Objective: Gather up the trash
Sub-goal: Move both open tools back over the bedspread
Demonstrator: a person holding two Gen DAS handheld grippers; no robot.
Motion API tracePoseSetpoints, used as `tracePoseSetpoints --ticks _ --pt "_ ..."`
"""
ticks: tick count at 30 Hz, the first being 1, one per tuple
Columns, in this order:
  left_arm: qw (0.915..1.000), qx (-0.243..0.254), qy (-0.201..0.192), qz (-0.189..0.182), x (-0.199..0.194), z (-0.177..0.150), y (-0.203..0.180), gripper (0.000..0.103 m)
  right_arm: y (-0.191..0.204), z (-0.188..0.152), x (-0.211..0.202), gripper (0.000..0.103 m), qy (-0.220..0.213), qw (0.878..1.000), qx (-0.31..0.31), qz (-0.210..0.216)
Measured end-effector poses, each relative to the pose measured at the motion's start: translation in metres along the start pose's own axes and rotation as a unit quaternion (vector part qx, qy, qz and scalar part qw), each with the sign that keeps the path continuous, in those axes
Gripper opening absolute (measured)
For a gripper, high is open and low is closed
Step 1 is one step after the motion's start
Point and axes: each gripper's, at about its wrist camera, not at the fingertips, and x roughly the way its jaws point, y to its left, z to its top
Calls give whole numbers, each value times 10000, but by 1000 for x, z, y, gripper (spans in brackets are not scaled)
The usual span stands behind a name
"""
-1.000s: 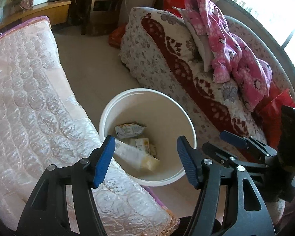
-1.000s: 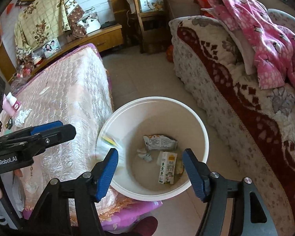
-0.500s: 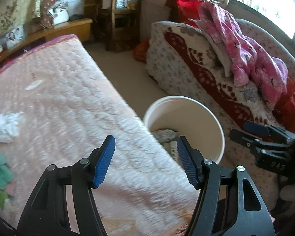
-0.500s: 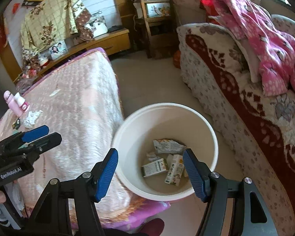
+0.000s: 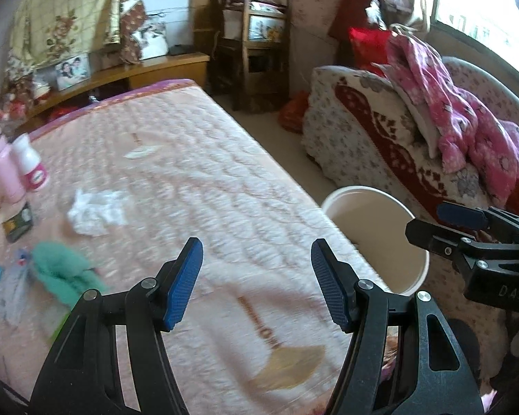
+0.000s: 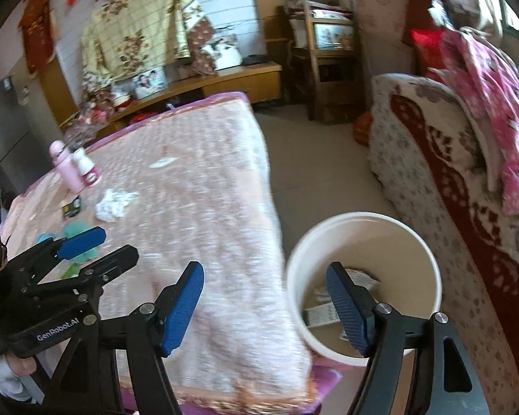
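A white bucket (image 6: 363,216) stands on the floor between bed and sofa, with several crushed cartons and wrappers (image 6: 320,314) in its bottom. It also shows at the right in the left wrist view (image 5: 363,192). On the pink quilt lie a crumpled white tissue (image 5: 97,207), a green crumpled piece (image 5: 62,271), a small dark packet (image 5: 17,223) and a flat white scrap (image 5: 140,152). My left gripper (image 5: 256,259) hovers open over the quilt, nothing between its pads. My right gripper (image 6: 264,283) hangs over the bed's edge beside the bucket, jaws opening and empty.
A pink bottle (image 5: 1,166) and a white bottle (image 5: 31,166) stand near the quilt's left edge. The sofa (image 5: 380,121) with a red-patterned blanket and a pink garment (image 5: 449,103) flanks the bucket on the right. A wooden chair (image 5: 259,52) and low shelf stand behind.
A wrapper that was dropping into the bucket now lies inside it. Both grippers have lifted and swung left, from over the bucket towards the bed. The tissue and bottles have come into view.
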Motion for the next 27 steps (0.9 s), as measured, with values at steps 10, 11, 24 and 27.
tracePoseSetpoints --ticks 10,11,24,27 --pt "9981 -293 -70 532 -38 -19 71 64 62 8 14 74 55 9980 -389 499" --pt "9975 -320 -71 622 -41 -21 79 64 66 8 16 75 66 9978 -412 512" --pt "9774 -1743 -41 1197 -90 -60 225 64 116 22 66 75 362 9918 211 1208" --pt "9790 -1427 178 1444 -94 -64 245 64 133 30 79 75 628 9912 4 1162"
